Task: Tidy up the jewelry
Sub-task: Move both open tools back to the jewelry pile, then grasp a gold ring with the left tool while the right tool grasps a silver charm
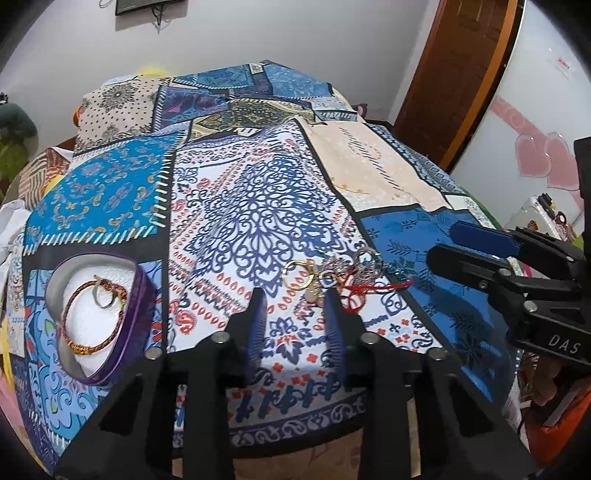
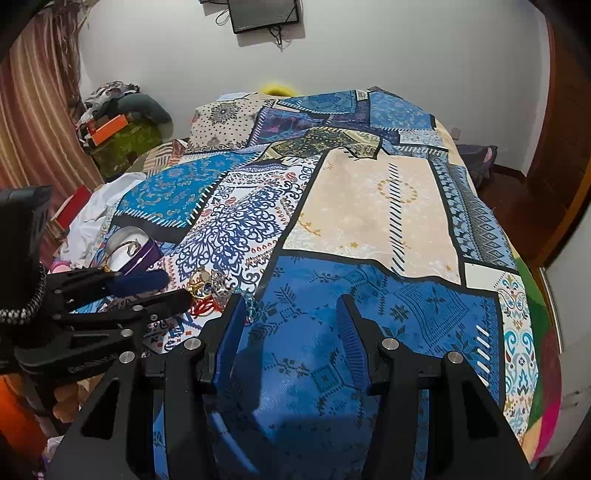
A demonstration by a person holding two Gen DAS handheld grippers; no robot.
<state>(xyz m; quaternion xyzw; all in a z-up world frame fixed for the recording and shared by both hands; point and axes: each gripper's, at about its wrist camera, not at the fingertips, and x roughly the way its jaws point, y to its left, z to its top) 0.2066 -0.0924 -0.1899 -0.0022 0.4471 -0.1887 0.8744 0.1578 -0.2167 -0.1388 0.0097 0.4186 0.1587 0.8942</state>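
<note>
Left gripper [image 1: 295, 299] fingers apart, empty, aimed at jewelry pile [image 1: 340, 277] on bed; right gripper [image 2: 291, 306] also spread, empty. Bracelet [image 1: 92, 314] already in purple box [image 1: 144, 295].

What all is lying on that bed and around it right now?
bedspread: one, blue, white and cream patchwork, covering the bed
box: one, purple with white lining, on the bedspread at the left
bracelet: one, red and gold braid, inside the box
ring: one, silvery, inside the box beside the bracelet
jewelry pile: several tangled pieces, gold, silver and red, on the bedspread ahead of the left tool
screen: one, black, on the white wall
curtain: one, striped brownish red, far left
door: one, brown wood, at the right
left tool: one, black with blue pads, open, just short of the pile
right tool: one, black with blue pads, open, over a blue patch
</note>
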